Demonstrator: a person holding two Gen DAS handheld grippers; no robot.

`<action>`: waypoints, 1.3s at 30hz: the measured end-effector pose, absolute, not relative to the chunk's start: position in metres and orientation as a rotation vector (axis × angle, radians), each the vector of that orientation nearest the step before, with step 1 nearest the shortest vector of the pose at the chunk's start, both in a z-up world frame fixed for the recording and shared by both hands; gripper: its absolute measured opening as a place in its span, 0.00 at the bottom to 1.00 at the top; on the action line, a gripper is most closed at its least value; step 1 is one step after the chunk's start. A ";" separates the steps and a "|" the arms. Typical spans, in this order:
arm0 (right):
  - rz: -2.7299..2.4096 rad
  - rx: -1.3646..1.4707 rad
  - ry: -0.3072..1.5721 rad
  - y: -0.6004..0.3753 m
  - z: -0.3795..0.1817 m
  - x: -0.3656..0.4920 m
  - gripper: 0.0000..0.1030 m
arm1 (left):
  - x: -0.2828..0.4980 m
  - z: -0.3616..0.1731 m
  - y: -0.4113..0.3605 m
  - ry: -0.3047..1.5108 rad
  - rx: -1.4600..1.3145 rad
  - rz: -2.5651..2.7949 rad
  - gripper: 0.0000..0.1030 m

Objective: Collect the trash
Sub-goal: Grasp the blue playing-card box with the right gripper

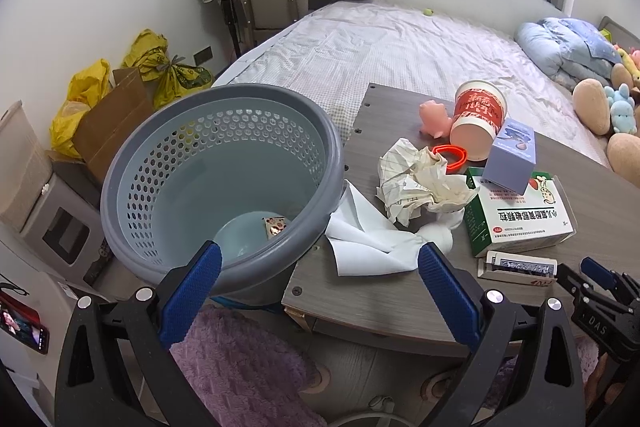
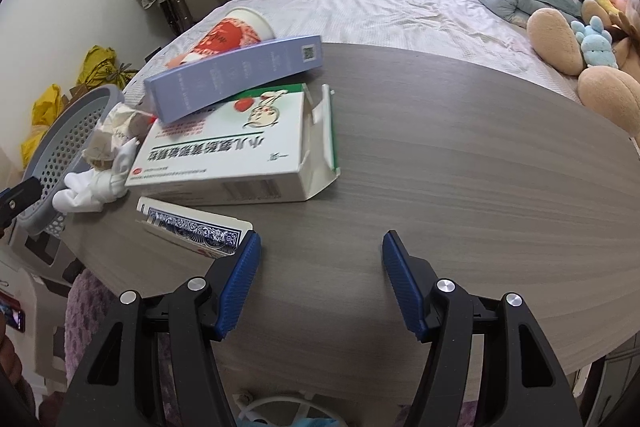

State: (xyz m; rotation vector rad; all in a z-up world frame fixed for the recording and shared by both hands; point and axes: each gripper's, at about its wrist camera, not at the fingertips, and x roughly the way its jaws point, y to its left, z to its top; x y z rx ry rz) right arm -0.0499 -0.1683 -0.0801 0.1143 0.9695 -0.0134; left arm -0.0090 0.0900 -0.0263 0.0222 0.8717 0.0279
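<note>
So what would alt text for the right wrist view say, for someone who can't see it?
An open two-finger gripper hovers over a grey wooden table, its blue pads empty. To its left lie a playing-card box, a green-and-white medicine box, a lilac box, and a tipped paper cup; a bed lies behind.

The left claw (image 1: pixel 318 261) tilts downward at the surface's left edge, its blue-padded fingers (image 1: pixel 448 291) spread wide with nothing pressed between them. The right claw (image 2: pixel 320 251) angles down over the surface's near edge, jaws parted and empty; in the left wrist view it (image 1: pixel 600 279) shows at the right.
</note>
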 end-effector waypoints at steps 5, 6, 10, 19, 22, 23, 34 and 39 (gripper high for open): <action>0.041 0.099 0.978 -0.154 -0.078 -0.060 0.59 | -0.009 -0.026 0.092 0.870 0.019 0.033 0.94; 0.053 0.097 0.979 -0.152 -0.078 -0.063 0.59 | -0.009 -0.026 0.092 0.870 0.019 0.034 0.94; 0.089 0.090 0.964 -0.145 -0.072 -0.071 0.59 | -0.010 -0.026 0.094 0.871 0.018 0.039 0.94; 0.229 0.038 0.933 -0.121 -0.062 -0.059 0.59 | -0.012 -0.028 0.095 0.875 0.025 0.048 0.94; 0.266 0.003 0.922 -0.111 -0.062 -0.053 0.59 | -0.013 -0.028 0.097 0.875 0.022 0.055 0.94; 0.278 -0.005 0.924 -0.107 -0.063 -0.049 0.59 | -0.013 -0.029 0.097 0.876 0.022 0.056 0.94; 0.315 -0.069 0.955 -0.083 -0.079 -0.030 0.50 | -0.013 -0.031 0.098 0.885 0.020 0.060 0.94; 0.317 -0.104 0.952 -0.076 -0.084 -0.031 0.43 | -0.013 -0.033 0.098 0.890 0.017 0.055 0.94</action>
